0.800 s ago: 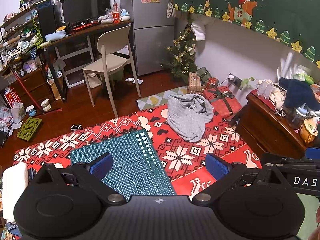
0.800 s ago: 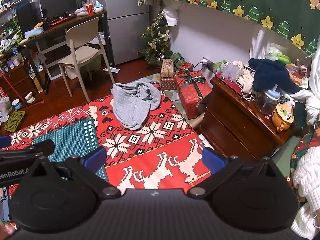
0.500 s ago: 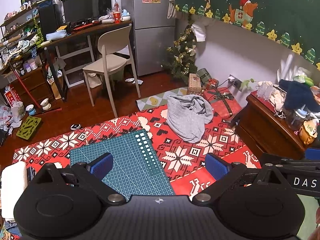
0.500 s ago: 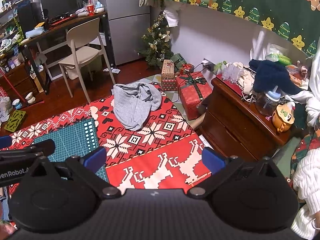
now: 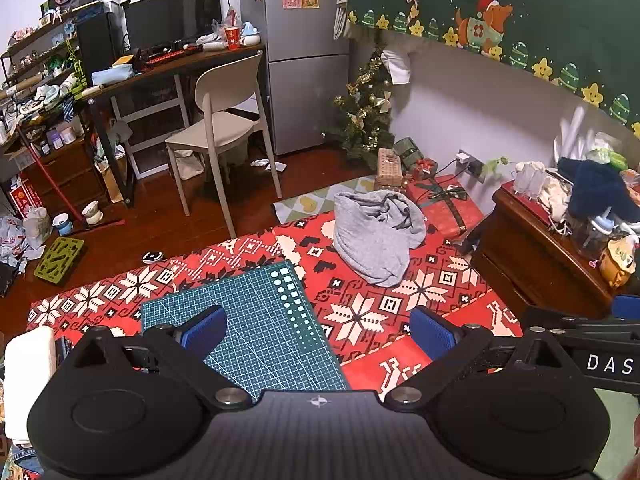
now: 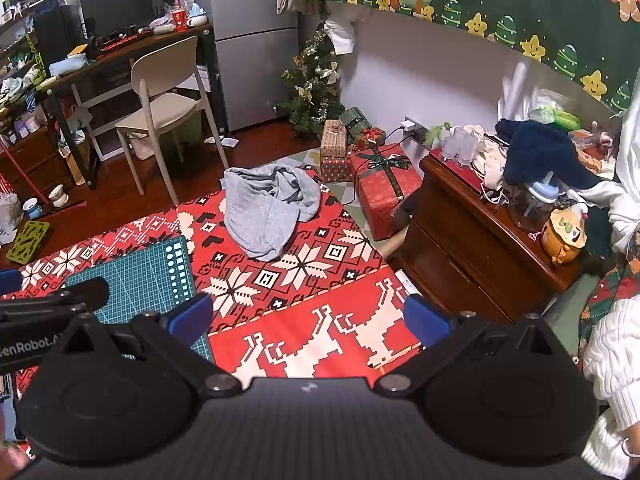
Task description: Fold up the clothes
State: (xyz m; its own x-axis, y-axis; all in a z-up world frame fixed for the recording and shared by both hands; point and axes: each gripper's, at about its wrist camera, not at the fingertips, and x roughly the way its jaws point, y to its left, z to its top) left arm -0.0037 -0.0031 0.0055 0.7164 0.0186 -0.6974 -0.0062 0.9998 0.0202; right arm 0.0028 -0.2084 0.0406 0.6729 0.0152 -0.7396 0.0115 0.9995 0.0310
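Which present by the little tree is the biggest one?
The red present with the dark green ribbon and bow; the other presents nearer the tree are smaller.

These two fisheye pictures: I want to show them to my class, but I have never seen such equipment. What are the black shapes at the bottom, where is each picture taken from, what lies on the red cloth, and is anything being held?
The black shapes are hand-held grippers, one in each of a person's hands, each carrying a camera looking forward along its two blue-padded fingers. One picture comes from the left gripper, the other from the right gripper. Both are open and hold nothing. On the red patterned cloth lie a crumpled grey garment, waiting to be folded, and a green cutting mat.
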